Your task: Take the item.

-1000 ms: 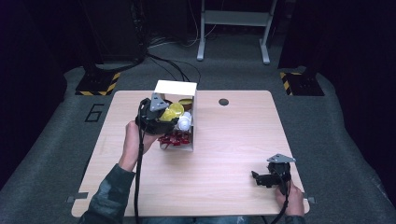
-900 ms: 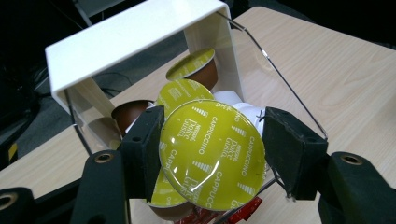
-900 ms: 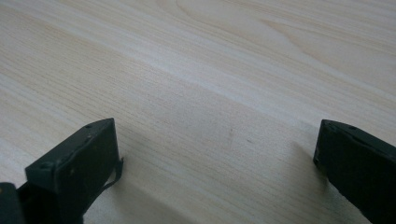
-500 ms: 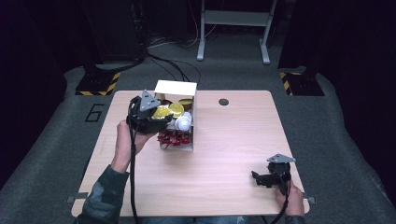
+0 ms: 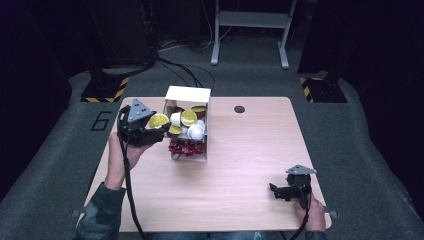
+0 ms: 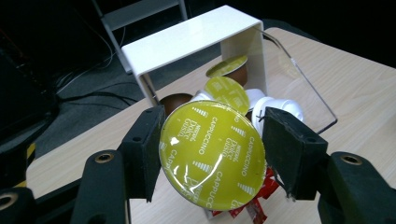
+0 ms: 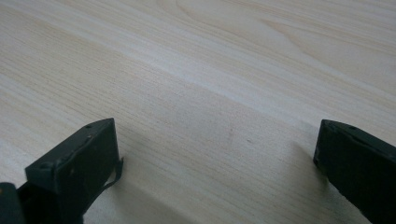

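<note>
One yellow-lidded capsule (image 6: 212,154) pinched between left gripper (image 6: 212,156) jaws, beside white box (image 5: 187,95), right gripper (image 7: 215,163) jaws spread

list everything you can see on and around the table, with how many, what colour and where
held coffee capsule: one, yellow-green lid, between the left gripper's jaws
white box: one, far left part of table, holding capsules
capsules in box: several, yellow-green lids, white or brown bodies
red sachets: a few, box's near end
table: one, light wood
left gripper: black, left of box
right gripper: black, open, near right corner
</note>
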